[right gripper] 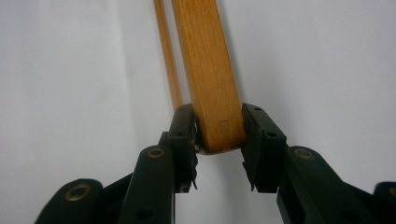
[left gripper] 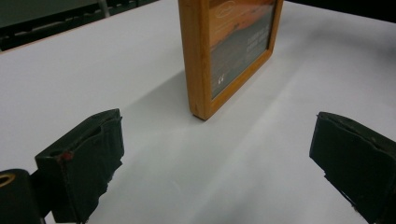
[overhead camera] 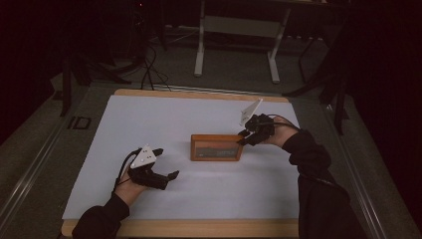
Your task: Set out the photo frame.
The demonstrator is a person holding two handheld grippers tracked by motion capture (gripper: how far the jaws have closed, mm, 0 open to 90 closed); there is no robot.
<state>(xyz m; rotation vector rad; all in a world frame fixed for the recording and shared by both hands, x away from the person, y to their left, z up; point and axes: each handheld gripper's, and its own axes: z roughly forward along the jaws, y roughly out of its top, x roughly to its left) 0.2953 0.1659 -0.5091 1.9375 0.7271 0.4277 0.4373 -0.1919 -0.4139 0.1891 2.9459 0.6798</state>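
Note:
A wooden picture frame (overhead camera: 217, 148) stands upright on its long edge in the middle of the white table top (overhead camera: 149, 119), its picture facing the person. My right gripper (overhead camera: 243, 137) comes from the right and is shut on the frame's right end; in the right gripper view its jaws press both faces of the wooden frame (right gripper: 208, 70), with the right gripper (right gripper: 218, 128) pinching the end. My left gripper (overhead camera: 166, 162) rests low at the front left, open and holding nothing. From the left gripper (left gripper: 215, 140) the picture frame (left gripper: 233, 51) stands a short way ahead.
The white top lies on a wooden table whose edge (overhead camera: 199, 228) shows at the front. Behind the table, the white legs of another table (overhead camera: 201, 45) and dark cables (overhead camera: 149, 69) stand on the grey floor. The surroundings are dark.

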